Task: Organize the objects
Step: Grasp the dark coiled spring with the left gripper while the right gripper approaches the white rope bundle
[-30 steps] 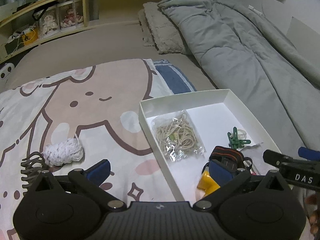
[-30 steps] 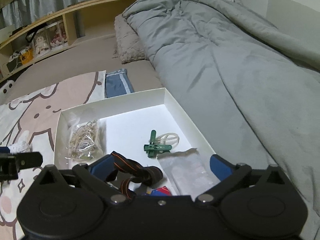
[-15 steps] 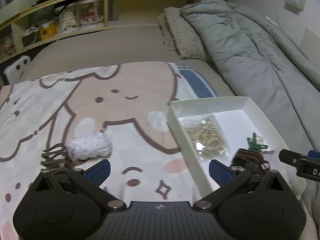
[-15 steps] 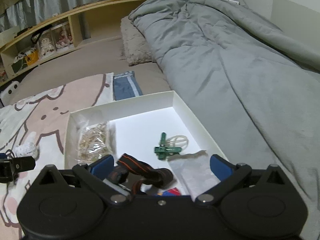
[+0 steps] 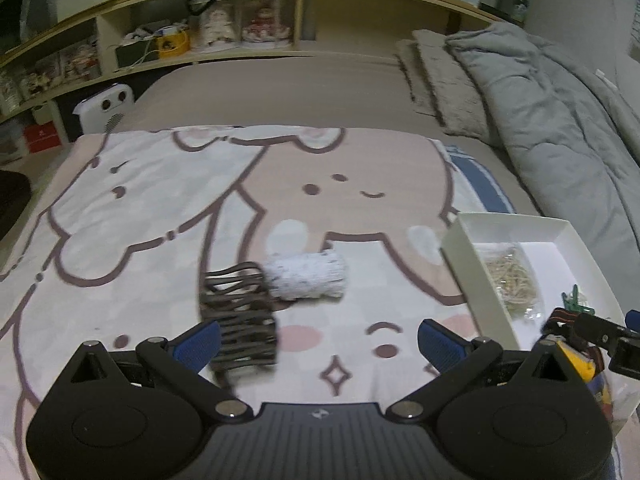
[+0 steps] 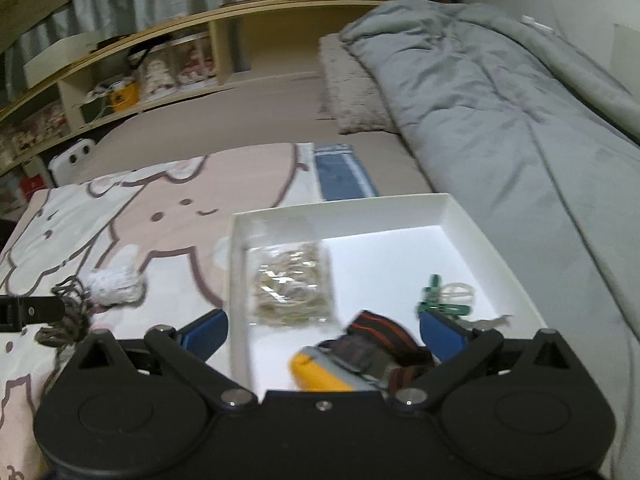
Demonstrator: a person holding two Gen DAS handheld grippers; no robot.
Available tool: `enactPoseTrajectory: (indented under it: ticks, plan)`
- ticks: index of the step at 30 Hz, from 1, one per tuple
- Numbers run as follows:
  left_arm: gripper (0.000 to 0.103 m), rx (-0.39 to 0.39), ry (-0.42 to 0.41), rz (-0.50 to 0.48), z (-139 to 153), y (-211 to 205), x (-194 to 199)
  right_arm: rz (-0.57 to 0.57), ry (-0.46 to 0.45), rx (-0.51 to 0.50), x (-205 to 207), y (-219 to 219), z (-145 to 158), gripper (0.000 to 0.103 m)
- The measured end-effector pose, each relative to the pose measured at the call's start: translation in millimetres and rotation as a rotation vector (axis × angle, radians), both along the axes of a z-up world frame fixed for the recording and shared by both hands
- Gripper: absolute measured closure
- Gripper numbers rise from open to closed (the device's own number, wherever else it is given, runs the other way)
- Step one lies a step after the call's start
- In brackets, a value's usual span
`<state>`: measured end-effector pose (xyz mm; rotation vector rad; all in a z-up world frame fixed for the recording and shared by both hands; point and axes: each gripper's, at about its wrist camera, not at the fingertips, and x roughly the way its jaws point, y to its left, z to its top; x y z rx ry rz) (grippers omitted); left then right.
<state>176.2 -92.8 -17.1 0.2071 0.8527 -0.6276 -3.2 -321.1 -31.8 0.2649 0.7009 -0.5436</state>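
My left gripper (image 5: 318, 338) hangs over the cartoon blanket (image 5: 140, 208), jaws spread wide and empty. The dark coil (image 5: 240, 320) lies just ahead of its left finger, touching the white yarn roll (image 5: 306, 276) beyond it. My right gripper (image 6: 324, 330) is over the white box (image 6: 480, 236), jaws likewise spread, gripping nothing. In the box: bag of rubber bands (image 6: 294, 280), green clip (image 6: 438, 304), black strap (image 6: 372, 344), yellow item (image 6: 320, 372).

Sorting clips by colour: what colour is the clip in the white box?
Green; the clip shows best in the right wrist view.
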Motion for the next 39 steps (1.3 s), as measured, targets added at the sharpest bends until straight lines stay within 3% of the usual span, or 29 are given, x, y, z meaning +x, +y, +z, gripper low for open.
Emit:
enactPoseTrajectory:
  ticks: [7, 16, 18, 23, 30, 33, 39]
  plan:
    - [0.000, 0.004, -0.012, 0.055, -9, 28, 11, 0.045, -0.024, 0.013, 16, 22, -3, 0.000]
    - [0.002, -0.006, -0.014, 0.109, -43, 35, 29, 0.098, -0.070, 0.039, 35, 51, -12, 0.000]
    - [0.008, -0.035, -0.011, 0.115, -50, 35, 34, 0.102, -0.078, 0.027, 39, 57, -14, 0.000]
    - [0.010, -0.070, -0.009, 0.122, -62, 29, 47, 0.112, -0.120, 0.047, 50, 62, -18, 0.006]
    - [0.029, -0.087, 0.036, 0.134, -80, 34, 61, 0.161, -0.137, 0.056, 79, 67, -21, 0.009]
    - [0.040, -0.147, 0.103, 0.120, -86, 41, 66, 0.184, -0.132, 0.068, 96, 70, -23, 0.009]
    - [0.041, -0.125, 0.137, 0.134, -81, 52, 61, 0.195, -0.124, 0.145, 136, 77, -34, 0.009]
